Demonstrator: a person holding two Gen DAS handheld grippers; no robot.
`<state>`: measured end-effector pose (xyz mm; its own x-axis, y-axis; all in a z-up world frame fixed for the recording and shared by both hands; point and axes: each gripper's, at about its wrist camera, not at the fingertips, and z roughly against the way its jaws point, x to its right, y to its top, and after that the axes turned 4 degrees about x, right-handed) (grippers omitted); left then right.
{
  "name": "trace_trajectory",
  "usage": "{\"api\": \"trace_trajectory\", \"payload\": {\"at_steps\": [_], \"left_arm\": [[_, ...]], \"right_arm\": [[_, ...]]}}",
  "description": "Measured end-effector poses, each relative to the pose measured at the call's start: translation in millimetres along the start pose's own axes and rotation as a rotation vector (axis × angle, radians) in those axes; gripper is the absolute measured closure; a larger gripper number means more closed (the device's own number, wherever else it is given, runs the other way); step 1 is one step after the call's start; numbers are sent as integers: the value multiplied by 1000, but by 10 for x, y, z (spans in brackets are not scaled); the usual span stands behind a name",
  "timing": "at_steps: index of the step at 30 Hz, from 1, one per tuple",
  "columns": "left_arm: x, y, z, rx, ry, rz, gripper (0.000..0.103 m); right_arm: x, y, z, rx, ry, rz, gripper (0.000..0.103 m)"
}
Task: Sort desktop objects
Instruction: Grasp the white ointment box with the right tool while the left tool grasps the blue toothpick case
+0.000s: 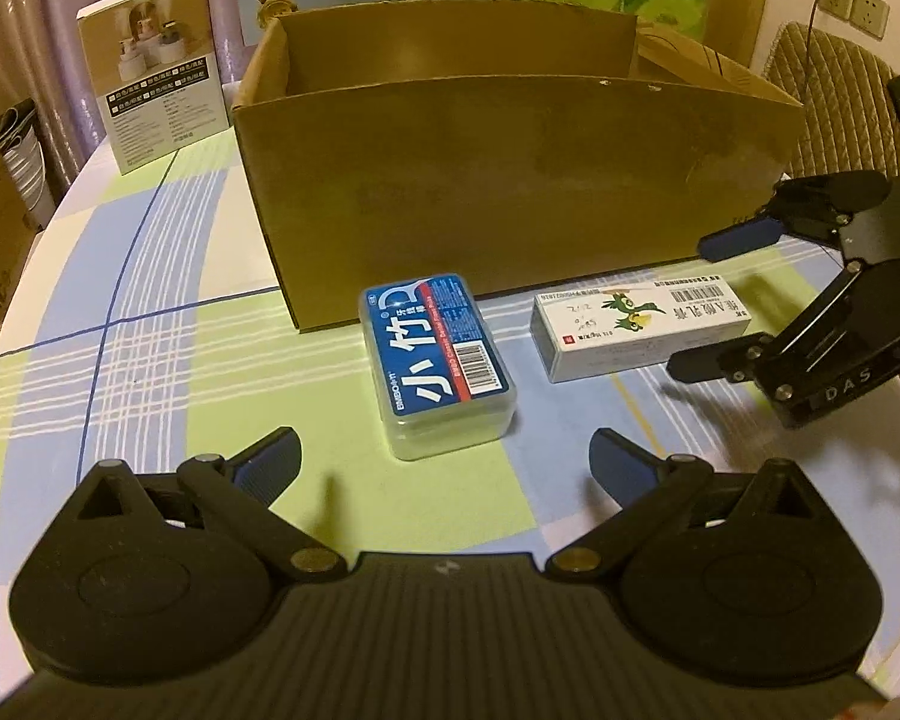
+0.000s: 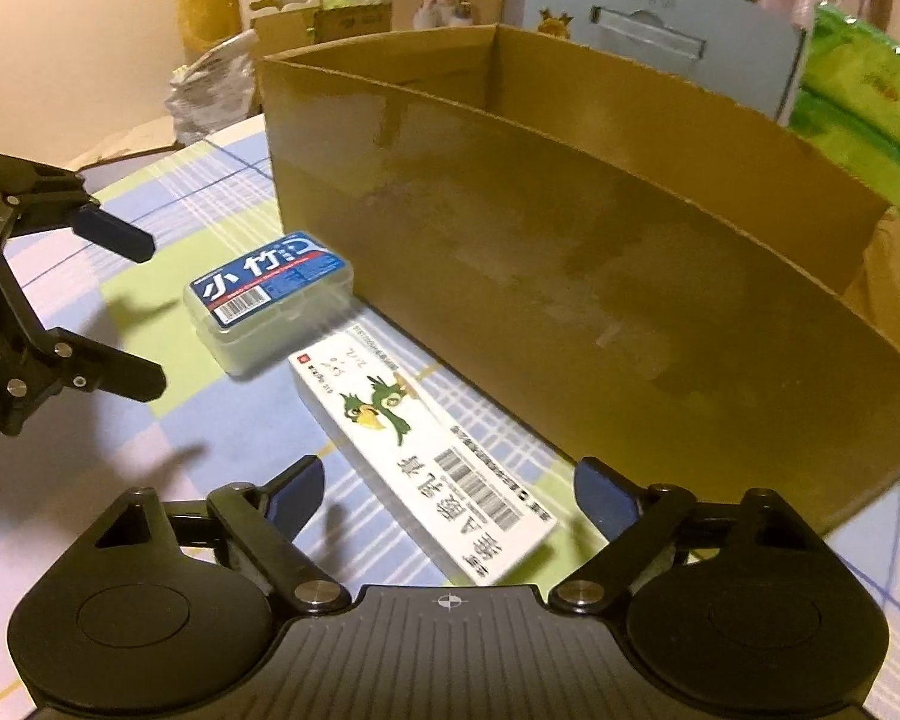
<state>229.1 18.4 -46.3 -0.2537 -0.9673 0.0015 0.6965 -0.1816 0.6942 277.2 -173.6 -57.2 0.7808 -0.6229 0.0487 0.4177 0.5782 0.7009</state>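
On the checked tablecloth (image 1: 150,360), just in front of the cardboard box (image 1: 510,180), lie the two things to be sorted: a clear plastic case with a blue label (image 1: 438,360) and, beside it on the right, a long white carton with a green bird print (image 1: 636,324). Both lie flat near the box's front wall, the plastic case close to its left corner; whether either touches the wall cannot be told. The left gripper (image 1: 444,462) sits low behind the plastic case with its jaws spread wide and nothing between them, the case lined up straight ahead. The right gripper (image 2: 450,492) is likewise spread and empty, its fingers flanking the near end of the white carton (image 2: 426,450) without touching it; from the left wrist view it reaches in from the carton's right side. This looks like the approach before a first pick, with nothing visible in the part of the box that shows. Next, each gripper probably needs to ease forward until its pads straddle its item, close across the narrower width, then lift over the box wall. An upright printed box (image 1: 150,60) stands well apart at the table's far left.
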Motion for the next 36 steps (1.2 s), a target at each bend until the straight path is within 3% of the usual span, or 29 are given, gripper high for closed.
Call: {"api": "trace_trajectory", "payload": {"at_steps": [2, 7, 12, 17, 22, 29, 36], "left_arm": [[-12, 8, -23, 0, 1, 6, 3], [-64, 50, -58, 14, 0, 54, 4], [-57, 85, -146, 20, 16, 63, 10], [-52, 105, -231, 22, 31, 75, 24], [-71, 101, -249, 16, 28, 94, 50], [86, -27, -4, -5, 27, 72, 51], [500, -474, 556, 20, -7, 23, 51]], "right_arm": [[-4, 2, -43, -12, 22, 7, 24], [-30, -2, -48, -46, 8, -19, 50], [-133, -18, 6, -87, -5, -58, 64], [-205, -18, 41, -119, -35, -148, 67], [-304, -40, 102, -130, -59, -181, 67], [-492, -203, 318, -135, -115, -274, 67], [-804, -564, 754, -93, -208, -383, 67]]}}
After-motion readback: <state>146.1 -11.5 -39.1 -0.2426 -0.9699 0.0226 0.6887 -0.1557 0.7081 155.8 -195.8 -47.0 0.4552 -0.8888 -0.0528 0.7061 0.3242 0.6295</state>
